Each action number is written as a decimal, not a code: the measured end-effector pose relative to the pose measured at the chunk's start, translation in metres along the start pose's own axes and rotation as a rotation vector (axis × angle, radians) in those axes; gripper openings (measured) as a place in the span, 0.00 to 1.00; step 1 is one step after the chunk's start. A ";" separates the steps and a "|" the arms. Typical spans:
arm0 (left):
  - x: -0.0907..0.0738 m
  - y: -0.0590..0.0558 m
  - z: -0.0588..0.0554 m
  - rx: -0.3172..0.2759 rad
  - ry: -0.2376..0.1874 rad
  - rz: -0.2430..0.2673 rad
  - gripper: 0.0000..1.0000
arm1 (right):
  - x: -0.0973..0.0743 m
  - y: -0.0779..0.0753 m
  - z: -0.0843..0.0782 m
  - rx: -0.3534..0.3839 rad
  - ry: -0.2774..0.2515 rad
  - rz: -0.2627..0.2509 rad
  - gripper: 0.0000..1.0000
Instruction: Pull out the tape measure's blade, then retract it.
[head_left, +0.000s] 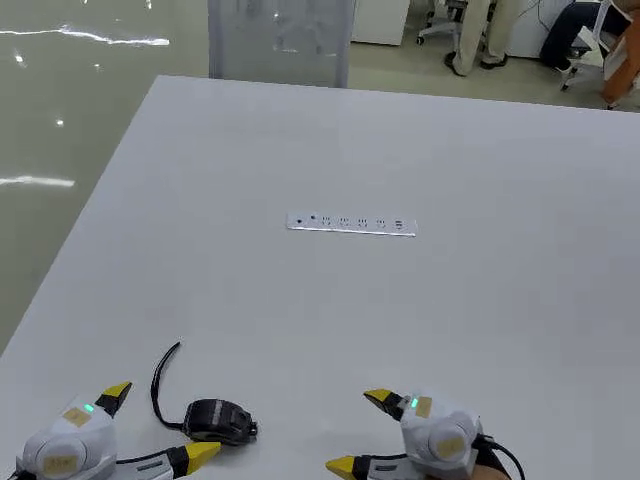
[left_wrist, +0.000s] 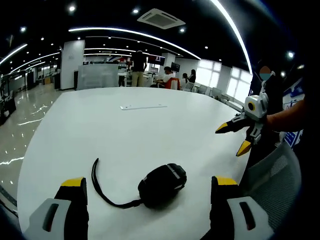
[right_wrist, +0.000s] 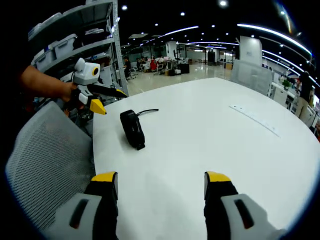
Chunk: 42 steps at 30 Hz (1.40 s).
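Note:
A black tape measure (head_left: 219, 421) with a black wrist strap (head_left: 158, 380) lies on the white table near its front edge. My left gripper (head_left: 155, 428) is open, its yellow-tipped jaws standing either side of the tape measure (left_wrist: 162, 184) without touching it. My right gripper (head_left: 361, 432) is open and holds nothing, a short way to the right of the tape measure (right_wrist: 132, 128). The blade is inside the case.
A white power strip (head_left: 351, 224) lies flat in the middle of the table (head_left: 400, 300). A grey mesh chair back (right_wrist: 45, 165) stands by the table's near edge. Beyond the far edge are a translucent chair back (head_left: 280, 40) and people.

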<state>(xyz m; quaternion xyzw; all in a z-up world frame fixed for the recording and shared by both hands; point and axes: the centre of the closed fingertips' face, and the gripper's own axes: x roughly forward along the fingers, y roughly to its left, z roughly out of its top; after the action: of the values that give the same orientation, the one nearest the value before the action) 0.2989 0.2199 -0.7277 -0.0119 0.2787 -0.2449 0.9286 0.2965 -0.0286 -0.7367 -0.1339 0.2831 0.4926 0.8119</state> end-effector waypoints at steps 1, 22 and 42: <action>-0.001 -0.001 -0.001 0.006 -0.003 -0.003 1.00 | -0.005 -0.002 -0.002 0.006 -0.003 -0.006 0.72; -0.024 0.002 -0.016 0.063 -0.007 -0.020 1.00 | -0.093 -0.046 -0.063 0.124 -0.024 -0.260 1.00; -0.022 0.001 -0.019 0.117 0.015 -0.048 1.00 | -0.104 -0.029 -0.092 0.150 0.026 -0.260 1.00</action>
<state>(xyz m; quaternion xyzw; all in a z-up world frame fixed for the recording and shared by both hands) 0.2730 0.2332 -0.7329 0.0376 0.2706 -0.2828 0.9194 0.2551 -0.1631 -0.7506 -0.1146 0.3099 0.3589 0.8729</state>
